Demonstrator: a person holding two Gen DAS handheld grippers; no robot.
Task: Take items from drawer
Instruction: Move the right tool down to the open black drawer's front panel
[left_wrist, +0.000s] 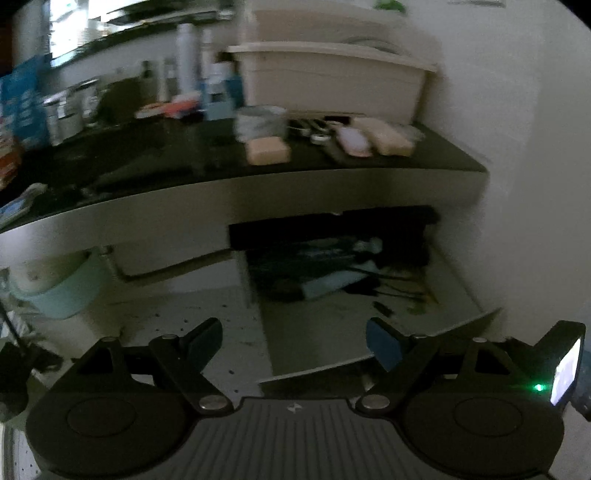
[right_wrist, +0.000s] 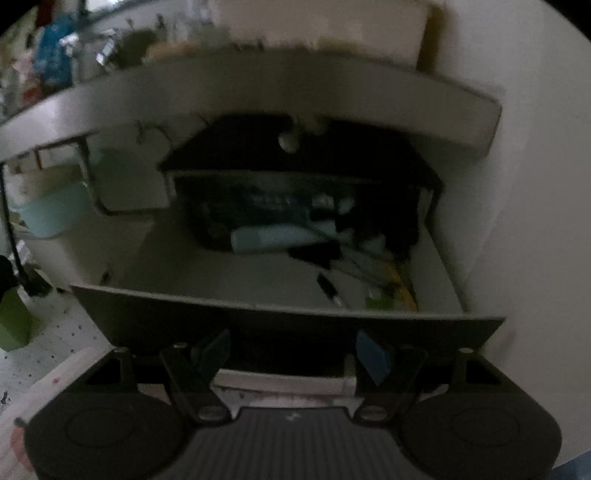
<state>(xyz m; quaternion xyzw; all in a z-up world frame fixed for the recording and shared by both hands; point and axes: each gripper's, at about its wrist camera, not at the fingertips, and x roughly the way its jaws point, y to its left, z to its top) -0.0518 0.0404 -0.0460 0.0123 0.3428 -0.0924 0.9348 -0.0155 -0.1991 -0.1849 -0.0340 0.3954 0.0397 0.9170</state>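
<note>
A dark-topped bench (left_wrist: 155, 162), cluttered with bottles and a pale bin (left_wrist: 332, 81), runs to the wall; beneath it the drawer (right_wrist: 288, 317) stands pulled out, its front panel nearest the cameras. Inside, toward the back and right, lies a dim jumble — a pale blue tube (right_wrist: 273, 238), dark cables, a small black pen-like piece (right_wrist: 328, 288) and something yellow (right_wrist: 402, 291) in the right corner. Motion blur and poor light leave most of it unidentifiable.

The right gripper (right_wrist: 291, 354) hangs just outside the drawer front, jaws wide apart and empty, a pale bar that looks like the handle (right_wrist: 284, 384) below and between them; whether they touch it cannot be told. The left gripper (left_wrist: 295, 343) hovers higher and further back, over the floor and the drawer's near left corner, jaws also spread wide, holding nothing.

The likely next step is a reach over the front panel. The blue tube looks the cleanest pick — bulky, fairly separate, lying crosswise — so jaws should straddle its width and clear the cables beside it, which could snag and drag.
</note>
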